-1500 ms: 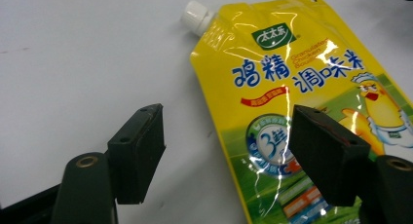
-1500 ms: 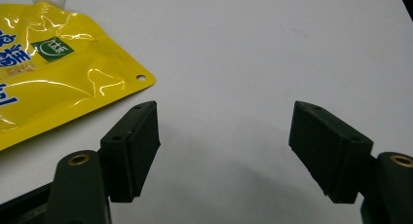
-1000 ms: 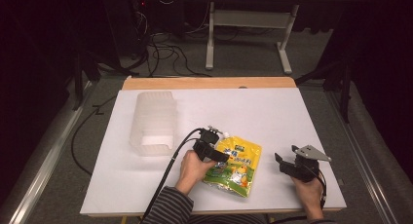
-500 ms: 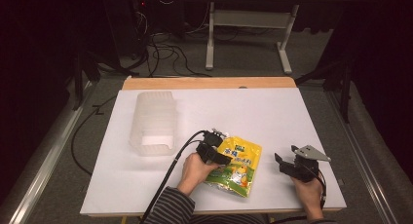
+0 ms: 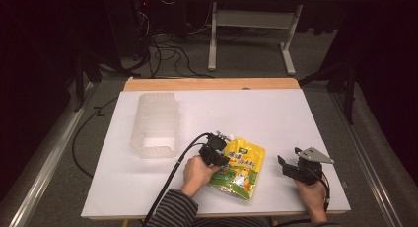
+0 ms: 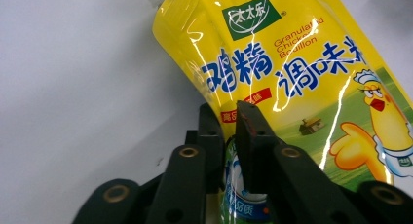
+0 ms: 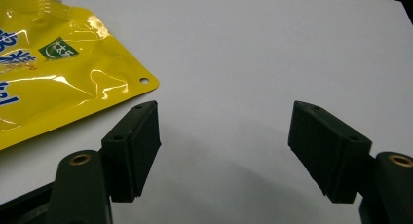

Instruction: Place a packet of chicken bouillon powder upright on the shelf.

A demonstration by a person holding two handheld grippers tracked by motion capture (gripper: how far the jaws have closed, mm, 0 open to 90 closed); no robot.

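The left claw (image 6: 229,136) is pinched nearly closed on the left edge of the yellow pouch (image 6: 302,73), one jaw over the film and one under. The pouch lies flat on the white worktop (image 5: 296,118), near the front edge, its spout pointing away from the person. To lift it well, I would keep the pinch firm and raise slowly, since the slick film may slip. The right claw (image 7: 224,151) hangs wide and empty just beside it. A clear bin (image 5: 154,123) stands well apart.
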